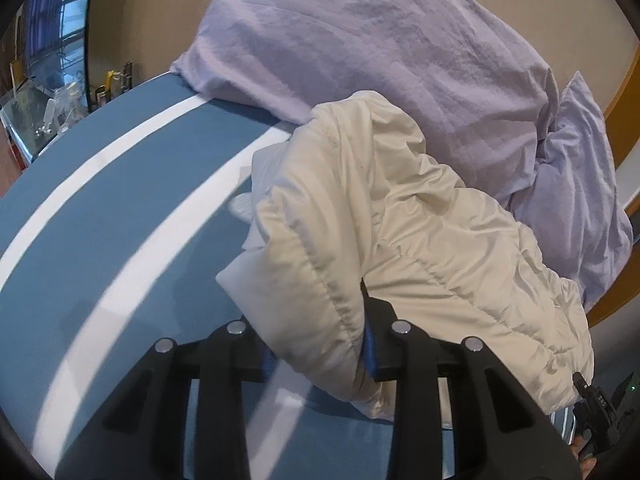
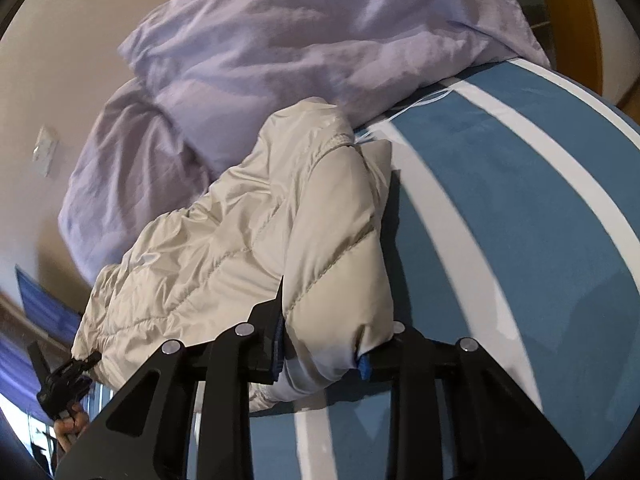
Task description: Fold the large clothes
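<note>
You're pinching the jacket (image 1: 400, 240) with both tools: the left gripper (image 1: 320, 344) is clamping a puffy edge between its jaws, and the right gripper (image 2: 324, 344) is doing the same on the other end, blue pads squeezing into the padding. No gap showing at either one; fabric is filling both. The jacket is a cream quilted puffer, lying bunched on the bed (image 1: 100, 240), blue cover with white stripes, its far side bumping against the lilac duvet (image 1: 360, 40) heaped by the wall. You're working with something light and soft but bulky; it's likely springing back when folded and trapping air, so folds won't be staying flat without a press. The shell is looking slick and shiny, so a shallow pinch is probably sliding off. Better to be gripping at stitched seams or the gathered hem, where the padding is thinner and the stitching is giving bite, which is roughly where you're holding now. A drawcord toggle (image 2: 76, 364) is dangling at the hem near a hand (image 2: 72, 424); watch it's not snagging.
</note>
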Tool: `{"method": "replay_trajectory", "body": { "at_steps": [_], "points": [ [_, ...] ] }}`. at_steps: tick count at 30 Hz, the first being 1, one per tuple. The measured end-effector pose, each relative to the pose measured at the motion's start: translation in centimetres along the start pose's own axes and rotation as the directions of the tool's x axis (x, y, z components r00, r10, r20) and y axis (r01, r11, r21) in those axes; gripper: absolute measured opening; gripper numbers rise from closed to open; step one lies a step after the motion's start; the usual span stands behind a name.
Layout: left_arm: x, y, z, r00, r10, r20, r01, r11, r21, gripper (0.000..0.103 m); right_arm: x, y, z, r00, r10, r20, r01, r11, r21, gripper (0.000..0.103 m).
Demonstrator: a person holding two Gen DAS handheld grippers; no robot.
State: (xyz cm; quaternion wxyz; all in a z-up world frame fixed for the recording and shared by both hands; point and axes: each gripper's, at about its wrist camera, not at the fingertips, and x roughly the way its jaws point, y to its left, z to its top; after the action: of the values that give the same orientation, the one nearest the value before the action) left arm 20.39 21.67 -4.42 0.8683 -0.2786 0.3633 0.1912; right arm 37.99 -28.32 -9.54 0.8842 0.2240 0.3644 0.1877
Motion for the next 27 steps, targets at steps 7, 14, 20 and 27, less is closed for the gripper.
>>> {"method": "replay_trajectory", "body": {
  "at_steps": [7,14,20,27],
  "points": [
    [-5.2,5.0,-3.0,1.0,0.003,-0.007,-0.003,1.0,0.006,0.033,-3.3,1.0,-5.5,0.995,0.076,-0.066,-0.08,0.995,-0.063,0.028],
    [-6.5,7.2,-4.9,0.999,0.03,-0.028,-0.031,0.999,-0.013,0.043,-4.9,1.6,-8.4,0.996,0.045,-0.081,-0.055,0.991,-0.126,0.033],
    [-6.5,7.4,-5.4,0.998,0.06,-0.015,-0.061,0.997,-0.042,0.073,-6.1,2.3,-8.2,0.996,-0.088,-0.013,0.084,0.98,-0.182,0.063],
    [-5.5,7.9,-5.4,0.999,0.035,-0.039,-0.039,0.993,-0.111,0.085,-8.5,4.3,-7.1,0.976,-0.157,0.148,0.192,0.944,-0.267,0.067]
  ]
}}
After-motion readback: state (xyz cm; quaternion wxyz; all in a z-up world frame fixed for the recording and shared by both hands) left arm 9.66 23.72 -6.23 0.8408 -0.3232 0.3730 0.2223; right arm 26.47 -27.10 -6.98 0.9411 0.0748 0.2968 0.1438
